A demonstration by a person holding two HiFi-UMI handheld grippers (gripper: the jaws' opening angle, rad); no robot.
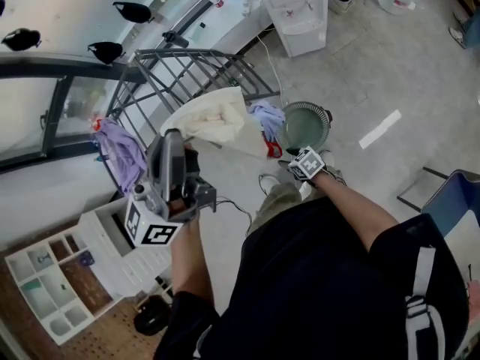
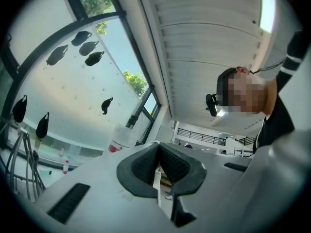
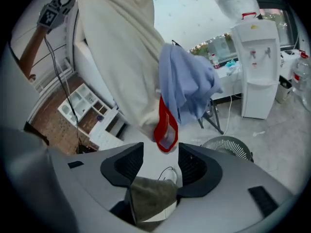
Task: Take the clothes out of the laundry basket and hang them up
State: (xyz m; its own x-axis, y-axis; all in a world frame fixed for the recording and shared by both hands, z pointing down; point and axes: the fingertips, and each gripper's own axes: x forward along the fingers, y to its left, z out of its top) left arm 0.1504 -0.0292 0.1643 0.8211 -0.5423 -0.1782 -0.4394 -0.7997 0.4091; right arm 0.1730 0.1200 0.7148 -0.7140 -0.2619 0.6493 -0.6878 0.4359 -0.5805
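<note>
High at the left, my left gripper (image 1: pixel 175 139) (image 2: pixel 159 168) is shut on a cream garment (image 1: pixel 217 120), of which only a thin white strip shows between the jaws in the left gripper view. The garment (image 3: pixel 124 52) hangs long from that gripper. My right gripper (image 3: pixel 160 161) (image 1: pixel 298 163) is open and empty, low beside the round grey laundry basket (image 1: pixel 304 126) (image 3: pixel 228 147). A red piece (image 3: pixel 165 125) dangles at the garment's lower end, beyond the open jaws. On the grey drying rack (image 1: pixel 191 70) hang a blue garment (image 1: pixel 268 117) (image 3: pixel 187 84) and a purple one (image 1: pixel 120 152).
A white water dispenser (image 1: pixel 296 13) (image 3: pixel 257 67) stands behind the rack. At the lower left is a white shelf unit (image 1: pixel 56 291), with a blue chair (image 1: pixel 454 201) at the right. My trouser leg and shoe (image 3: pixel 150 195) show under the right jaws. A cable (image 1: pixel 240 208) runs along the floor.
</note>
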